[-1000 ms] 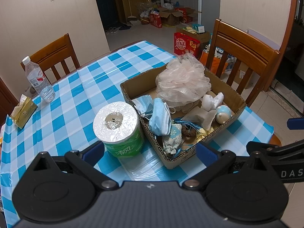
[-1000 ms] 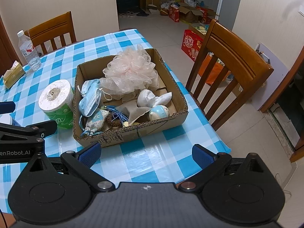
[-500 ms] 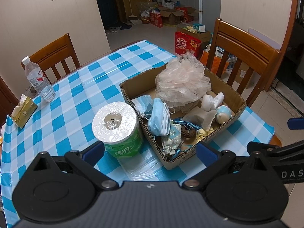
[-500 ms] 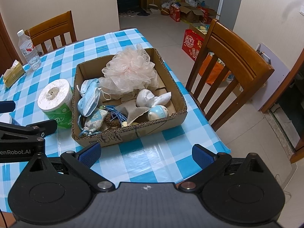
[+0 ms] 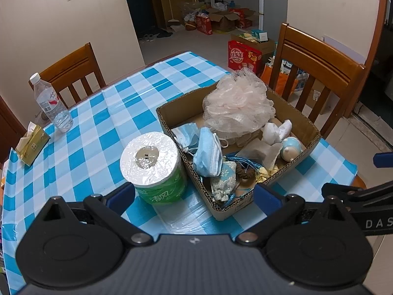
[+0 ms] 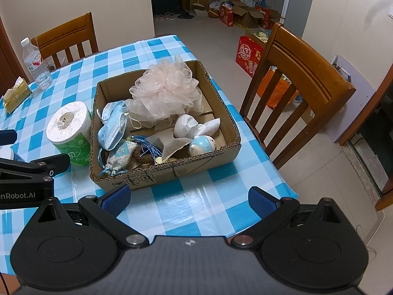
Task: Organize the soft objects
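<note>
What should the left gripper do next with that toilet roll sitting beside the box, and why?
Probably ease the left gripper forward and down around the toilet roll. Its jaws are wide open and empty, the roll stands upright on the tablecloth just outside the cardboard box, where the other soft things already lie.

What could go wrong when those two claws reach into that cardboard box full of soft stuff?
Both the left gripper and the right gripper are open, short of the cardboard box.

1. The pink bath pouf rises above the rim and leans over the face masks; pulling either may drag the other.
2. The blue tassel cords look tangled with neighbouring items, so several might lift together.
3. The toilet paper roll stands close beside the box and could be knocked over.
</note>
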Demonstrator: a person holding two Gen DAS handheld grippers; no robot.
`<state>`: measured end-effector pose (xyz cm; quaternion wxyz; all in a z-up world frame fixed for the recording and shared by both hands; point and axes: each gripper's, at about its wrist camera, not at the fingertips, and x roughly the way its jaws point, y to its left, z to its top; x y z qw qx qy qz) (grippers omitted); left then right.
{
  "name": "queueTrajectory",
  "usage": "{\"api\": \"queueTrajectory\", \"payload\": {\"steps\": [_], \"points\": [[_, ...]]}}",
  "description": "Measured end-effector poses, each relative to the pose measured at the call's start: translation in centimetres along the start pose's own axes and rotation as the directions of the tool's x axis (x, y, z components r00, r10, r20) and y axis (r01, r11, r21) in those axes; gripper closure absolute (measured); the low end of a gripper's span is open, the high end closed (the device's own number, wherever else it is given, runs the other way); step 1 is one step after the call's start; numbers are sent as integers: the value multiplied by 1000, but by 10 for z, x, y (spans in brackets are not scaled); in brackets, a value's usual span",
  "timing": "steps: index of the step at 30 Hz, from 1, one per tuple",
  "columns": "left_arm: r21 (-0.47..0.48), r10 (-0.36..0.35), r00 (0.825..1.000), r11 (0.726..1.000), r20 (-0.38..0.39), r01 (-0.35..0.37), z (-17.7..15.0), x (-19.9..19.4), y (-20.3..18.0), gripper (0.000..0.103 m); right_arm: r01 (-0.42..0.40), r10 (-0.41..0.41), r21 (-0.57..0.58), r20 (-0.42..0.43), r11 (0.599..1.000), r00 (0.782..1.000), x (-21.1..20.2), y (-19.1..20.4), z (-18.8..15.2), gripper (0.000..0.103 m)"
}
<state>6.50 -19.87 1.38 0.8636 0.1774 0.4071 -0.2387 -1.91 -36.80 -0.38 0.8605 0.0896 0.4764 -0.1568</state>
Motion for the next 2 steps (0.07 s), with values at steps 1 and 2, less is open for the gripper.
{"api": "queueTrajectory", "payload": {"steps": [1,2], "points": [[0,1,1000,1000,0,-1,0,0,1,1,0,0,0,0,1000,1000,0,0,0,0],[0,2,1000,1000,1,-2,0,0,2,1,-1,1,0,-1,1000,1000,0,-1,0,0]]}}
